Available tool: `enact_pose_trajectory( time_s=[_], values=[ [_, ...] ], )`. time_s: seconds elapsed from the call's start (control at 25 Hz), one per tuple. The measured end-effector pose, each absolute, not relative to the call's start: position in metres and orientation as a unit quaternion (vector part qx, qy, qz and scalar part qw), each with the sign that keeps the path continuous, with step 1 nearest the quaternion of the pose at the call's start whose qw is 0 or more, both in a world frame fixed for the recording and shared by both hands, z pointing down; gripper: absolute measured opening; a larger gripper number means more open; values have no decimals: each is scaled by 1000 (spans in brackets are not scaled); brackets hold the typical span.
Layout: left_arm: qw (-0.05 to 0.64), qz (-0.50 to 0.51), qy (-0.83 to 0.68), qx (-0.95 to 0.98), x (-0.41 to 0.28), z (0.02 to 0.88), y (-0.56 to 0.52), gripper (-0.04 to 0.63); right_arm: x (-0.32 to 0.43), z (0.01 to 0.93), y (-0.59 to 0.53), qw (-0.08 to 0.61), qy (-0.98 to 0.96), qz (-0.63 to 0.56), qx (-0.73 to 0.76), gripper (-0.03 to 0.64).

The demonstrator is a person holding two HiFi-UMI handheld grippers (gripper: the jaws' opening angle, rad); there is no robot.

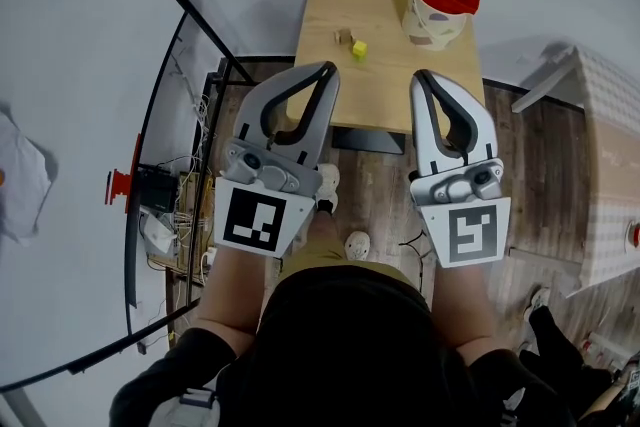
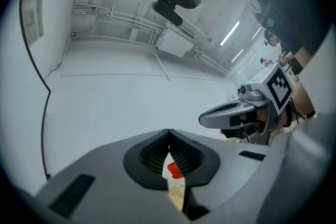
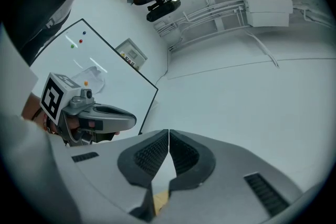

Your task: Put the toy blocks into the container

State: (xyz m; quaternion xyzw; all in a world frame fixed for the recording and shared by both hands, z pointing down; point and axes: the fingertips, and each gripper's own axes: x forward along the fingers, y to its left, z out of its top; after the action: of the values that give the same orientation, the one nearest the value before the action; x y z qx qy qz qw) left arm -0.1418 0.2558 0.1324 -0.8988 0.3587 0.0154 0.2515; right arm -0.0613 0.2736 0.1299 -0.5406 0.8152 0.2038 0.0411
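Wooden table (image 1: 385,95) holds 2 blocks (image 1: 359,49) and container (image 1: 440,5); left gripper (image 1: 330,70) and right gripper (image 1: 422,77) show jaws pressed together.

Both my claws are the same build, nothing fancy. The left gripper (image 1: 329,68) and right gripper (image 1: 420,75) have light grey, curved plastic shells with black along the inner edges. Each carries a white cube (image 1: 262,220) printed with a black square marker. The pads (image 2: 152,157) are black and ribbed. I'm wearing a black top (image 1: 350,345), khaki trousers (image 1: 322,257) and white shoes (image 1: 357,244).
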Motion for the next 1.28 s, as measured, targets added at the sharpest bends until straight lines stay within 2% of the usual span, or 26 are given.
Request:
enact_pose_trajectory(
  time_s=[0.76,1.28],
  values=[
    [256,5,291,-922,-121,147,63,11,-65,145,83,12,793,188,-579,29],
    [236,5,229,-944,-110,165,-12,11,-64,159,6,-15,768,175,-616,31]
  ],
)
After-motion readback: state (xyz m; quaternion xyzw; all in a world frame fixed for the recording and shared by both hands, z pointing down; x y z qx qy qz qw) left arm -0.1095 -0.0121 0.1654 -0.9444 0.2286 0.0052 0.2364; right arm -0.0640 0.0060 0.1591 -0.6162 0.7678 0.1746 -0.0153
